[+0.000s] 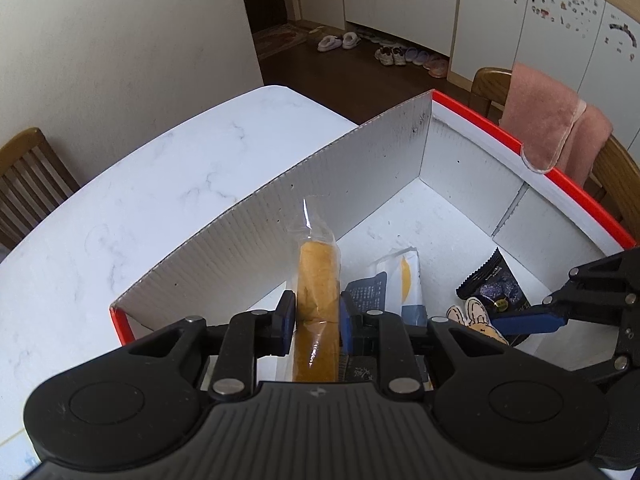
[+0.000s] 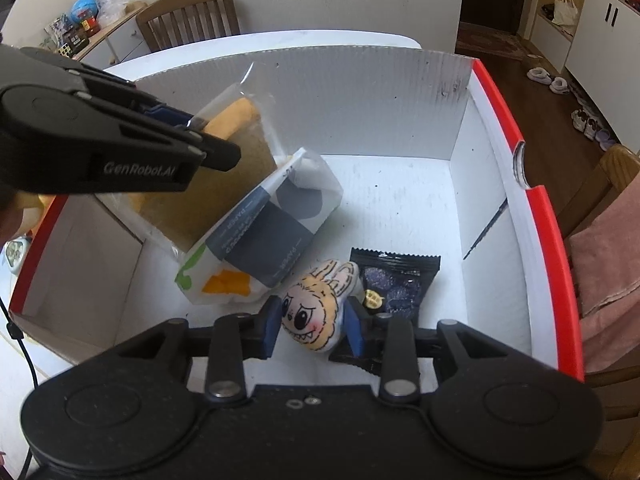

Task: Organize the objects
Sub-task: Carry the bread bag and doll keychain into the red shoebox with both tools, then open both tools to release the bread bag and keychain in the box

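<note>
My left gripper (image 1: 316,320) is shut on a wrapped yellow cake slice (image 1: 318,280) and holds it over the left side of a white cardboard box with red rim (image 1: 500,136). The cake (image 2: 236,160) and left gripper (image 2: 192,120) also show in the right wrist view. My right gripper (image 2: 312,320) is shut on a small plush toy with a cartoon face (image 2: 312,312), low inside the box (image 2: 500,120). A white and navy tissue pack (image 2: 264,232) and a black snack packet (image 2: 396,280) lie on the box floor.
The box stands on a white marble table (image 1: 140,184). Wooden chairs (image 1: 28,176) stand around it; one holds a pink towel (image 1: 548,120). A side cabinet with jars (image 2: 88,20) is behind. Shoes (image 1: 392,54) lie on the floor.
</note>
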`<state>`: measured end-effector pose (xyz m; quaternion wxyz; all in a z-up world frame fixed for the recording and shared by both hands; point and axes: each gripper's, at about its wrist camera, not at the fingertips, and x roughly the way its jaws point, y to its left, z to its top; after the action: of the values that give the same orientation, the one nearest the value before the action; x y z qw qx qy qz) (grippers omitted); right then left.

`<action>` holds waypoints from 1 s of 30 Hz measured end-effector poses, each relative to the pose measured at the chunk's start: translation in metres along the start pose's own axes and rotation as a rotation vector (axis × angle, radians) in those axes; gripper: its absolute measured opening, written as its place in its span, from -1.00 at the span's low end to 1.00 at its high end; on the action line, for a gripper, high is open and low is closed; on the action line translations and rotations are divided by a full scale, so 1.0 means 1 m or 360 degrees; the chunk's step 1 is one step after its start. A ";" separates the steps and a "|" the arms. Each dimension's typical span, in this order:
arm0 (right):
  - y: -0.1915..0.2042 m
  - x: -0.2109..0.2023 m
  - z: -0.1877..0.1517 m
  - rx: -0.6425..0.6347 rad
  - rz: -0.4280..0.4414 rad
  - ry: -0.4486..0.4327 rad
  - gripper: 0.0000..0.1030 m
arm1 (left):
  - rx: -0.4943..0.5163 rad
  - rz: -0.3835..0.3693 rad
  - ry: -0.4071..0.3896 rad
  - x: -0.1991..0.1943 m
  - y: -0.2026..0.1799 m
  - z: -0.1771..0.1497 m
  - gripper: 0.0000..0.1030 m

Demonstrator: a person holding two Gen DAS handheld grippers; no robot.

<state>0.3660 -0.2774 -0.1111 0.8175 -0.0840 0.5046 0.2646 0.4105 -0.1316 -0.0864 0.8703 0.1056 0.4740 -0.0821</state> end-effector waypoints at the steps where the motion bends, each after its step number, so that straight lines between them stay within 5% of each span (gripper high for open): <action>1: 0.000 0.000 0.000 -0.0001 -0.0001 -0.0002 -0.32 | -0.0008 -0.0008 -0.0001 -0.001 0.000 -0.001 -0.56; 4: -0.002 -0.004 -0.002 0.0012 0.0009 -0.0014 -0.25 | -0.0026 -0.0030 -0.0007 -0.003 0.001 -0.003 -0.42; 8: -0.006 -0.011 -0.002 0.0024 0.0018 -0.0042 -0.10 | -0.0033 -0.0038 -0.0061 -0.011 -0.001 -0.005 0.20; 30: 0.002 -0.080 -0.015 0.0094 0.0099 -0.0290 0.13 | -0.0213 -0.0222 -0.0329 -0.104 0.008 -0.040 0.20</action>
<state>0.3253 -0.3090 -0.0483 0.8536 -0.0199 0.4380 0.2814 0.3240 -0.1094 -0.0197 0.9118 0.0050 0.3924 -0.1210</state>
